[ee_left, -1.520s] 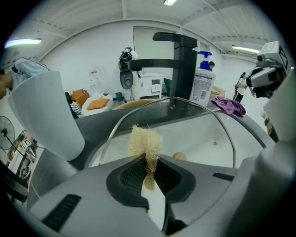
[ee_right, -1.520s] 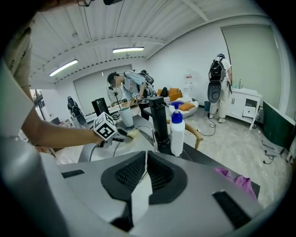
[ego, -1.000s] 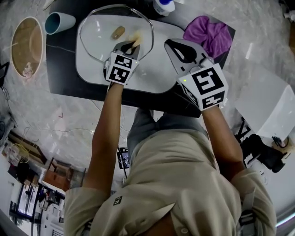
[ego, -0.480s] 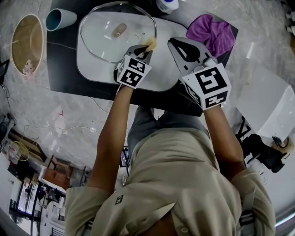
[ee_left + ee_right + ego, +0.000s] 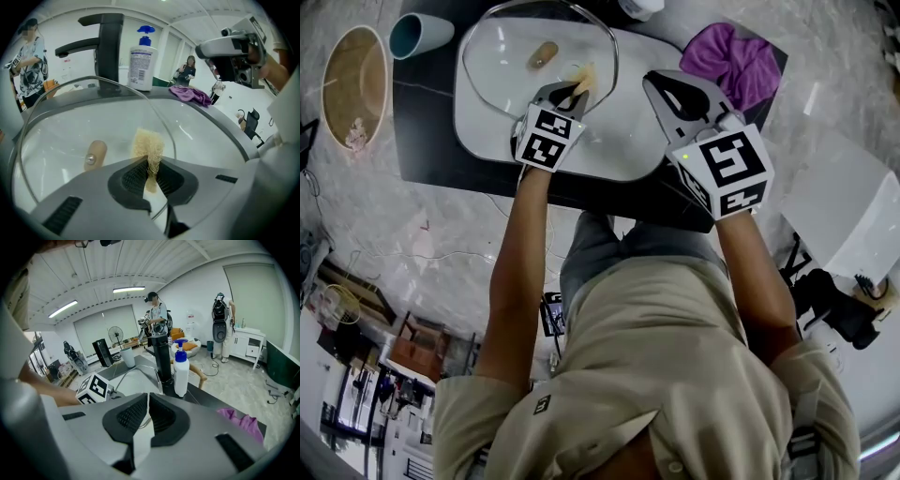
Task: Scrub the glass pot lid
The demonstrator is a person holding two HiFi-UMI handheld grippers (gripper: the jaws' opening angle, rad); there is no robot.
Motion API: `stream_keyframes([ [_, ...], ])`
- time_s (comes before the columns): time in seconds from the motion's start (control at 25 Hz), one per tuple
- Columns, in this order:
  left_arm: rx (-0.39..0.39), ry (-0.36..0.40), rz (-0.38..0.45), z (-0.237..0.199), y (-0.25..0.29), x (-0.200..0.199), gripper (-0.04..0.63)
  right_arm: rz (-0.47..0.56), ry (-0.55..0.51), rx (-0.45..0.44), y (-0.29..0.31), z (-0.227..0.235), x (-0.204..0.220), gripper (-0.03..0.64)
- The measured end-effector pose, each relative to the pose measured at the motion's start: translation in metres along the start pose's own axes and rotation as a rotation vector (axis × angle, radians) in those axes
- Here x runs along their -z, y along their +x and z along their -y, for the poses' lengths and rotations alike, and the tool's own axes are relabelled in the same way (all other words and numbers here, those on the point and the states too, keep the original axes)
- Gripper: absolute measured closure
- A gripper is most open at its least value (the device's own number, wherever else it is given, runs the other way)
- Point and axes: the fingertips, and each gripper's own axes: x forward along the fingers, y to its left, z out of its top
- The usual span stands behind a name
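Note:
A glass pot lid (image 5: 511, 70) with a wooden knob (image 5: 542, 54) lies in the white sink basin (image 5: 623, 141). My left gripper (image 5: 572, 89) is shut on a beige loofah scrubber (image 5: 585, 77), which touches the lid near its right rim. In the left gripper view the loofah scrubber (image 5: 147, 146) sticks up between the pads of the left gripper (image 5: 151, 165), beside the knob (image 5: 95, 153). My right gripper (image 5: 667, 89) hovers over the basin's right side, shut and empty. The right gripper (image 5: 147, 411) looks toward the lid (image 5: 136, 376).
A soap bottle (image 5: 142, 58) and black faucet (image 5: 105, 47) stand behind the basin. A purple cloth (image 5: 733, 66) lies at the right, a teal cup (image 5: 420, 37) and a round wooden bowl (image 5: 354, 94) at the left. People stand in the background.
The left gripper swung right off the lid's edge with the loofah, then came back left onto the glass. The right gripper has hardly moved.

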Motion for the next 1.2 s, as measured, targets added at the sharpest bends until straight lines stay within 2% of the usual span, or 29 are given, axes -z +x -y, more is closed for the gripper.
stream_keyframes([
  [0.24, -0.161, -0.078, -0.018, -0.090, -0.034, 0.022, 0.554, -0.003, 0.005, 0.003, 0.002, 0.005, 0.005, 0.589],
  [0.4, -0.302, -0.100, -0.020, -0.152, -0.068, 0.027, 0.554, -0.007, 0.008, 0.004, 0.001, 0.006, 0.008, 0.589],
  [0.48, -0.346, -0.126, -0.006, -0.173, -0.081, 0.026, 0.554, -0.009, 0.009, 0.006, 0.001, 0.007, 0.010, 0.589],
  [0.56, -0.357, -0.149, 0.009, -0.181, -0.084, 0.022, 0.557, -0.010, 0.010, 0.007, 0.001, 0.007, 0.011, 0.589],
  [0.68, -0.383, -0.116, -0.013, -0.179, -0.081, 0.023, 0.557, -0.008, 0.010, 0.005, 0.001, 0.006, 0.011, 0.589],
  [0.8, -0.385, -0.127, -0.015, -0.178, -0.079, 0.023, 0.557, -0.008, 0.012, 0.007, 0.001, 0.008, 0.011, 0.589],
  [1.04, -0.357, -0.140, -0.026, -0.173, -0.074, 0.025, 0.557, -0.010, 0.016, 0.004, 0.003, 0.007, 0.012, 0.589],
  [1.2, -0.298, -0.142, -0.035, -0.151, -0.060, 0.026, 0.557, -0.009, 0.016, 0.001, 0.006, 0.005, 0.010, 0.589],
])
